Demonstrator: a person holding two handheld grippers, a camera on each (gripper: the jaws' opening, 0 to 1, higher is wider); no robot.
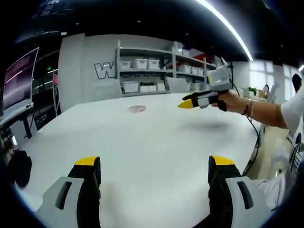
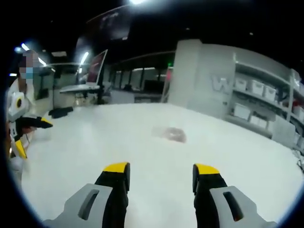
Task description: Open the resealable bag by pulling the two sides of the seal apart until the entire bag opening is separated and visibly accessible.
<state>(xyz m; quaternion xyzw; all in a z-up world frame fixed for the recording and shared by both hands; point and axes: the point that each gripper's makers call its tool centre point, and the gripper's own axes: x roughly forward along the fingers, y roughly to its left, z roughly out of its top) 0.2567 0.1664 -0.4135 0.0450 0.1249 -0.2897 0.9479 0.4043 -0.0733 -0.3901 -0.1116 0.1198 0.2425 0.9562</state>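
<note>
A small clear resealable bag (image 1: 137,109) with something pinkish inside lies flat on the white table (image 1: 156,142), far from both grippers. In the left gripper view my left gripper (image 1: 154,164) stands open above the table's near part, nothing between its fingers. The right gripper (image 1: 187,104), held by a hand, hovers over the table to the right of the bag. In the right gripper view the bag (image 2: 170,134) lies ahead, beyond my open, empty right gripper (image 2: 161,169). The left gripper (image 2: 32,135) appears at the far left edge, beside the person.
Shelves with white bins (image 1: 142,64) stand behind the table against a grey wall. Monitors on a desk (image 2: 90,71) stand off to one side. A black cable (image 1: 256,137) runs over the table's right edge, near the person's arm.
</note>
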